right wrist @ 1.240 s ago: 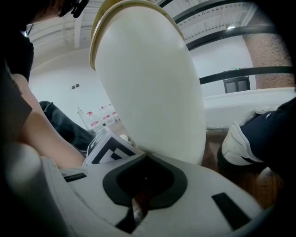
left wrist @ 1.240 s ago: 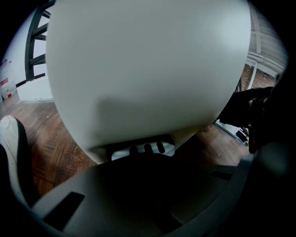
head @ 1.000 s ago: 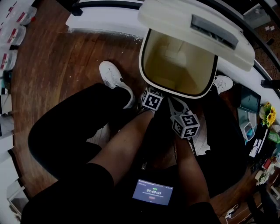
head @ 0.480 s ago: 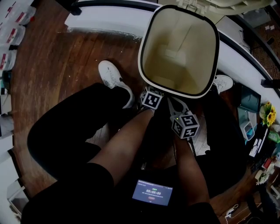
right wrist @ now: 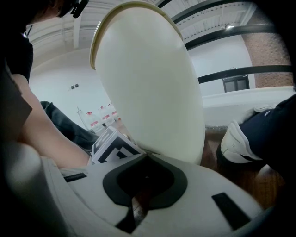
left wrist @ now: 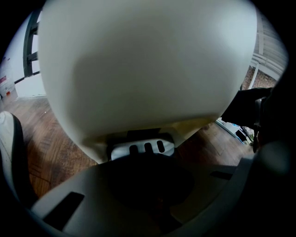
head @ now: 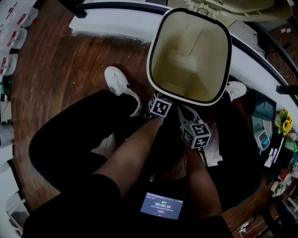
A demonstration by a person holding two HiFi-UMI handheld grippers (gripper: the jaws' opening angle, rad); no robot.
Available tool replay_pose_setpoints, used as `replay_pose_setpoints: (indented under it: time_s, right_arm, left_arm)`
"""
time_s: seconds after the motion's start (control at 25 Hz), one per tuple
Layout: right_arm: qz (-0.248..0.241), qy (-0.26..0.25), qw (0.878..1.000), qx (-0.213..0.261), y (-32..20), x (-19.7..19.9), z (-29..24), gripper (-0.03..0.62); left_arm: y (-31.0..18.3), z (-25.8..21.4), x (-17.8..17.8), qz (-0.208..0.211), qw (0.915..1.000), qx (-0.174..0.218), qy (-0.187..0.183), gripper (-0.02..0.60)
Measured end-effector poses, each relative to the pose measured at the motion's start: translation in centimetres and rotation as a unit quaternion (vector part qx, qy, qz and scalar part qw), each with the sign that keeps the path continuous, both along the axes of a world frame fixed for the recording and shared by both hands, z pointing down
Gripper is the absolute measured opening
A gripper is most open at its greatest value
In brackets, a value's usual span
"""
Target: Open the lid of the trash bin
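Your left gripper has its jaws closed together and grips nothing. Its tip sits right at the grey pedal at the foot of the trash bin. Your right gripper is likewise closed to a thin seam and empty. It points at the bin's outer wall, with the left gripper's marker cube just beside it.

Item count:
- One trash bin, standing on the wooden floor in front of you.
- One lid, raised behind the bin at the top edge of the head view.
- One pedal.
- Two grippers.
- Two white shoes, one left of the bin and one right of it.
- One small screen on your lap.

Change since the earlier frames: one second ago the lid still covered the far part of the opening. It has since swung up and back, and the whole opening is now exposed. The grippers have barely shifted.

Pose: both forearms reach forward and down between your knees. The left gripper lies under the bin's front rim. The right gripper lies just to its right and slightly nearer to you.
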State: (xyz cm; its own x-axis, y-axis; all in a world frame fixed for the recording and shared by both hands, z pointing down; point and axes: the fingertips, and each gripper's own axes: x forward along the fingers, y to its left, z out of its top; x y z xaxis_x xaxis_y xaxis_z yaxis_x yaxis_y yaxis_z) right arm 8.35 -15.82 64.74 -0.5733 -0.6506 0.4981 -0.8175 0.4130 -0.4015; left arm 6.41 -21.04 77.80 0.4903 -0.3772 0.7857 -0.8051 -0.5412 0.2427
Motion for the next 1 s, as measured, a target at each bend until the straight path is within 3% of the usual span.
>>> replay_pose_setpoints:
  time_s: [0.16, 0.52, 0.72, 0.88, 1.0]
  right_arm:
    - [-0.001, 0.0, 1.0, 0.0, 0.1, 0.1, -0.1, 0.014]
    - [0.001, 0.004, 1.0, 0.004, 0.2, 0.6, -0.5, 0.014]
    - [-0.008, 0.008, 1.0, 0.009, 0.5, 0.4, -1.6, 0.014]
    - [-0.03, 0.016, 0.999, 0.009, 1.3, -0.6, -3.2, 0.014]
    - [-0.051, 0.02, 0.998, 0.015, 2.6, -1.3, -4.9, 0.014]
  left_arm:
    - [-0.1, 0.0, 0.0, -0.004, 1.0, 0.003, 0.002, 0.038]
    - [0.2, -0.3, 0.2, -0.015, 0.9977, -0.028, 0.06, 0.038]
    - [0.9, -0.8, -0.2, 0.006, 0.9965, -0.062, 0.055, 0.039]
    - [3.8, -3.5, -0.5, -0.002, 0.9855, -0.092, 0.142, 0.038]
    - [6.4, -7.8, -0.6, 0.017, 0.9775, -0.067, 0.199, 0.038]
